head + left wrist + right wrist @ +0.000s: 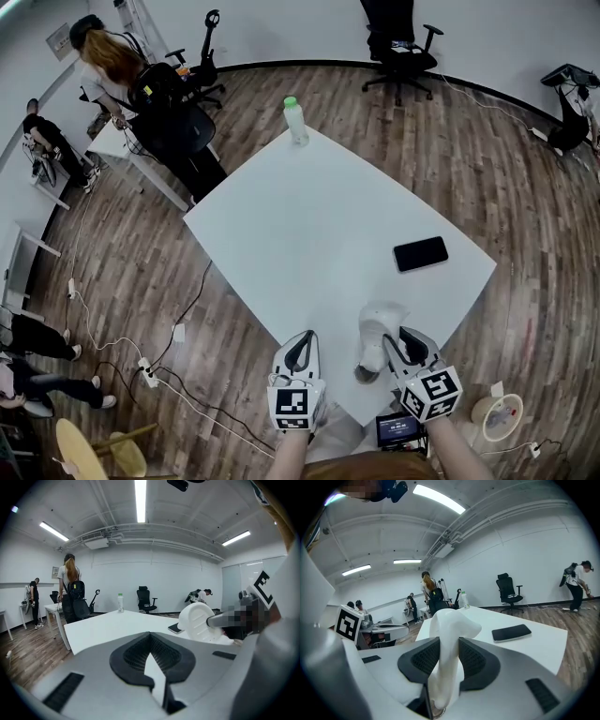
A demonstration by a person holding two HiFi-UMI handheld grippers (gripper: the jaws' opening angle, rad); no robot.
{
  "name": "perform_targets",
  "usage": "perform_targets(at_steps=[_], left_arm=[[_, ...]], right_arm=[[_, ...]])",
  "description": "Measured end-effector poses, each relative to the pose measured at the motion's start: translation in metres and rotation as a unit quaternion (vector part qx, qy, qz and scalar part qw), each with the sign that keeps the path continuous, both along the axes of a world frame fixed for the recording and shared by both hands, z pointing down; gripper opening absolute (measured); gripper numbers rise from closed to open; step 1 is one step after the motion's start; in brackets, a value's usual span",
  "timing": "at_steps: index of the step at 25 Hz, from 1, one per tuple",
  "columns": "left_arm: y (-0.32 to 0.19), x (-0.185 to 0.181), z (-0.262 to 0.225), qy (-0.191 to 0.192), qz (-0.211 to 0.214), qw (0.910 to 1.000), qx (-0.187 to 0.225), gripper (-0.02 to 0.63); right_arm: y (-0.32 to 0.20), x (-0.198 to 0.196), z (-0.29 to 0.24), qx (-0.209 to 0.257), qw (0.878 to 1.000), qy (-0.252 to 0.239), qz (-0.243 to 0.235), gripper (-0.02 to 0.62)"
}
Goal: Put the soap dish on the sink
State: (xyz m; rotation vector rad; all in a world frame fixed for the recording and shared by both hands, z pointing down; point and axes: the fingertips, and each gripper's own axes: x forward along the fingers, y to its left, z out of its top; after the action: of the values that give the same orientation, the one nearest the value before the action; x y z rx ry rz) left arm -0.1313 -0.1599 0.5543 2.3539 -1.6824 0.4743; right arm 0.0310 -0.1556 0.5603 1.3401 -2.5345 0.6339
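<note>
The right hand-held gripper (405, 343) sits at the lower right of the head view, over the near edge of the white desk (309, 234). Its jaws are clamped on the soap dish (379, 328). In the right gripper view the white soap dish (450, 637) stands on edge between the two black pads, which press on it from both sides, and it rises above the jaw tips. Whether its lower end touches the desk cannot be told.

The left hand-held gripper (299, 349) is at the lower centre of the head view, just left of the soap dish and apart from it. In the left gripper view its jaws (151, 651) are drawn together at the tips, leaving only a thin pale wedge lower down, and they grip nothing. The same view shows the soap dish (199, 620) at right centre, ribbed on its face.

Above and to the right of the soap dish in the head view, a black phone (420, 253) lies flat on the desk. A bottle with a green cap (295, 120) stands upright at the desk's far corner, near the top centre. A black office chair (398, 47) is at the top right on the wooden floor, and a person with a backpack (112, 66) stands at the upper left.
</note>
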Motion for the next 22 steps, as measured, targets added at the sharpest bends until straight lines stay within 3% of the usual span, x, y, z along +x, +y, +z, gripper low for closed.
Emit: perform_targets(at_steps=[22], left_arm=[[-0.005, 0.003, 0.051, -0.011, 0.012, 0.9975, -0.069, 0.006]], right_arm=[[-0.004, -0.01, 0.054, -0.086, 0.996, -0.008, -0.021, 0.121]])
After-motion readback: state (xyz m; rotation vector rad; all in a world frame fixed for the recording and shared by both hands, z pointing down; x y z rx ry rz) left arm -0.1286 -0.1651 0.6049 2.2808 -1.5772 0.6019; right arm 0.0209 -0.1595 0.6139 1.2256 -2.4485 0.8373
